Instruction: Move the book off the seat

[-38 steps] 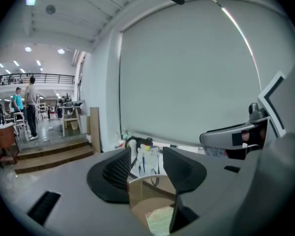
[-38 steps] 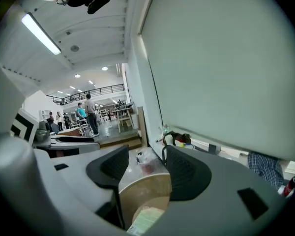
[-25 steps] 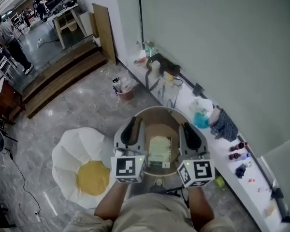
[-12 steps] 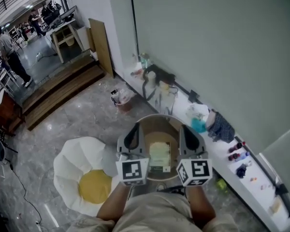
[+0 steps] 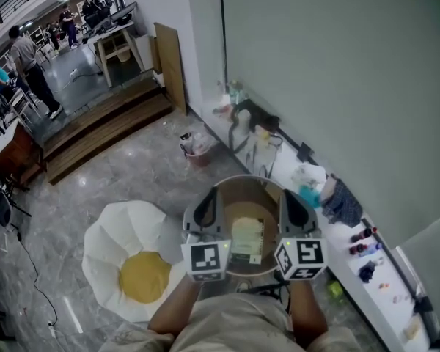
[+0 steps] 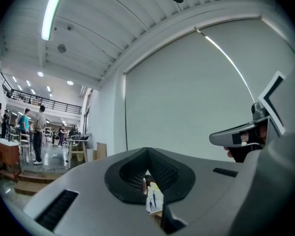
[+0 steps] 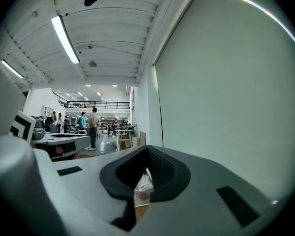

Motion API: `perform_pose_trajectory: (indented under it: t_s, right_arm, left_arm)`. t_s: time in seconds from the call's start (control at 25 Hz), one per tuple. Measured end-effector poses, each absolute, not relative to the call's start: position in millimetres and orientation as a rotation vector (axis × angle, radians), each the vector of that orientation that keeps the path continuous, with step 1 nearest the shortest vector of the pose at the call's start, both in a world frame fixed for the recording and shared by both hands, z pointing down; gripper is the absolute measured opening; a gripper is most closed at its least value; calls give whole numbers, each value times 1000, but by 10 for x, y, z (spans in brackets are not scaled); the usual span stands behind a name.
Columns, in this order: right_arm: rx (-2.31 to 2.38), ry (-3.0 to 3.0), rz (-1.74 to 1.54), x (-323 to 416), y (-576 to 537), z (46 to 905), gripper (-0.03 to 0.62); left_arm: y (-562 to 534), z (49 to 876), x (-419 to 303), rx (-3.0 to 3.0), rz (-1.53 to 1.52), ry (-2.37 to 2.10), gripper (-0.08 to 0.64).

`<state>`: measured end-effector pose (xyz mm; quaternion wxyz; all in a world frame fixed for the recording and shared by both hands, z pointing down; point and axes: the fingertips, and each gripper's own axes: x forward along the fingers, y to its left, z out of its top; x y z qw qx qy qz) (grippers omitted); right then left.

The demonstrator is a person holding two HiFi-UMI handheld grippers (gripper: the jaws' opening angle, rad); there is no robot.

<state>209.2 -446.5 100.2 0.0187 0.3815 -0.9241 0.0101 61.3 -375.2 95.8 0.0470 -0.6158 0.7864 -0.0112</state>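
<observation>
Looking down from the head view, the book (image 5: pixel 247 239) is lying flat in the middle of the round brown seat (image 5: pixel 238 180), pale cover up. So yeah, it's not off the seat yet. The left tongs (image 5: pixel 203 210) and the right tongs (image 5: pixel 294 210) hover level on either side of it, both pointing toward the wall, and the book shows up in the gap between them. There's a big white flower-shaped cushion (image 5: pixel 117 226) with a yellow centre on the marble floor just left of the seat. A cluttered white ledge (image 5: pixel 282 160) runs along the wall on the right, and the wooden steps (image 5: pixel 103 127) are farther back, with some people (image 5: pixel 33 68) standing beyond them. In the left gripper view the tongs are squeezed together, black pads (image 6: pixel 167 173) meeting in a V. A little pale sliver with blue marks peeks through the slit under them, and I honestly can't tell what it is. The plain green-grey wall (image 6: pixel 187 107) fills the background. The right gripper view is pretty much the same deal: pads (image 7: pixel 164 170) pressed shut, with a whitish scrap with a red spot showing in the slit, also not identifiable. A strip light (image 7: pixel 65 39) glows on the ceiling overhead.
</observation>
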Motion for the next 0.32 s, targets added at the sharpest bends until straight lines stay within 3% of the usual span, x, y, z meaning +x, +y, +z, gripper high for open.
perform_pose_trajectory:
  t_s: [0.32]
  right_arm:
    - [1158, -2895, 34, 2046, -4448, 993, 5]
  left_arm:
    - [-3692, 949, 603, -1855, -55, 2421, 2]
